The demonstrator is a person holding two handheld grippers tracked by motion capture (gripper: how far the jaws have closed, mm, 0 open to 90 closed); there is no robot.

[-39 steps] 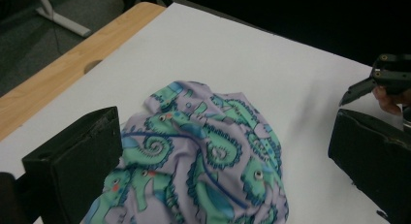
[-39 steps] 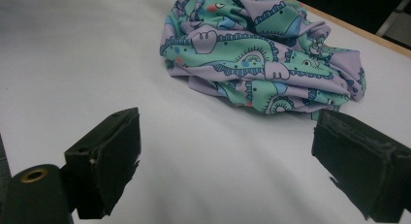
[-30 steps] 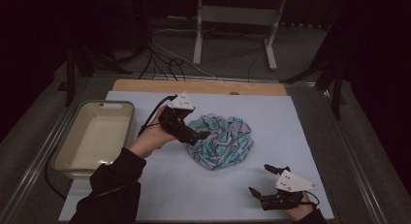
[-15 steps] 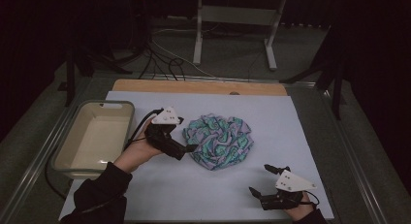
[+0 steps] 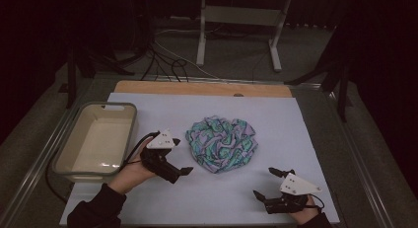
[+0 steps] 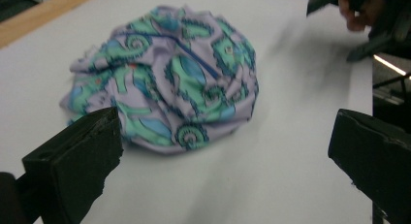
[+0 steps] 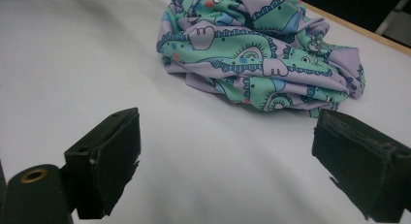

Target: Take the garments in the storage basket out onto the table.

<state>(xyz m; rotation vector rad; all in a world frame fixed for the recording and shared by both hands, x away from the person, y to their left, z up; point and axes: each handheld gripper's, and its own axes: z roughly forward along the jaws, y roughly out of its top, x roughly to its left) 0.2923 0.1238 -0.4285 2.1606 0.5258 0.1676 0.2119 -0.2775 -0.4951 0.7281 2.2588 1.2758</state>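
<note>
Both the left gripper [image 5: 178,165] and right gripper [image 5: 266,182] gape wide, holding nothing.

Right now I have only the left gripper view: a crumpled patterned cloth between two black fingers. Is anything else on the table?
Observer: Yes. The high view shows a shallow cream rectangular plastic tub beside the left gripper, on the side away from the crumpled lilac and green patterned cloth.
Operator: Is anything in the tub?
Observer: It looks empty in the high view.
Operator: Where does the right gripper sit?
Observer: The right gripper is near the white table cover's front edge, fingers spread, apart from the cloth.
Operator: What is printed on the cloth?
Observer: The right gripper view shows cartoon drawings with scalloped blue outlines.
</note>
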